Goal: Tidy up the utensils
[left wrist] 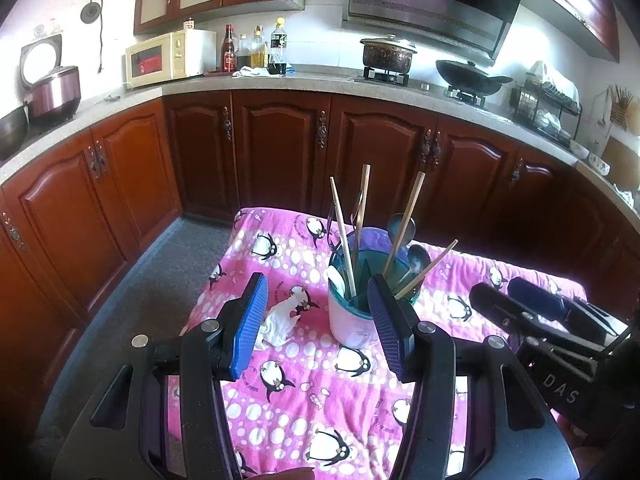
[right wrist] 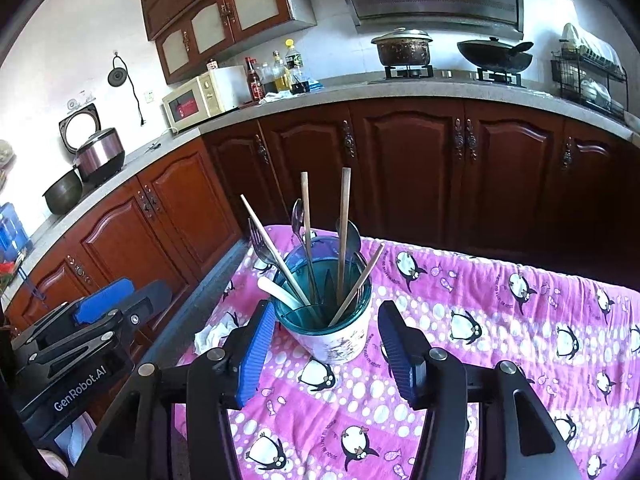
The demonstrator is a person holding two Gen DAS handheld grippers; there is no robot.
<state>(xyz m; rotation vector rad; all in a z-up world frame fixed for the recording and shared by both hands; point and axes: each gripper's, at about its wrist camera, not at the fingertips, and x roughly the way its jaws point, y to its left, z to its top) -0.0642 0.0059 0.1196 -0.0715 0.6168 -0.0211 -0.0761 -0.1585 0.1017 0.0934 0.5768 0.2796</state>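
The utensil holder (right wrist: 334,320) stands near the table's (right wrist: 500,320) left edge, holding four chopsticks (right wrist: 343,232). Both tools, left (left wrist: 316,320) and right (right wrist: 326,350), are spread, empty, cloth bare rightward.

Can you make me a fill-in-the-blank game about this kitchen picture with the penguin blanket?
1. The chopsticks stand inside the ____.
2. The pink cloth is printed with ____.
3. The crumpled tissue lies on the cloth ____ the holder.
4. Both the left gripper and right gripper have their fingers ____ and hold nothing.

Missing words: utensil holder; penguins; beside; open
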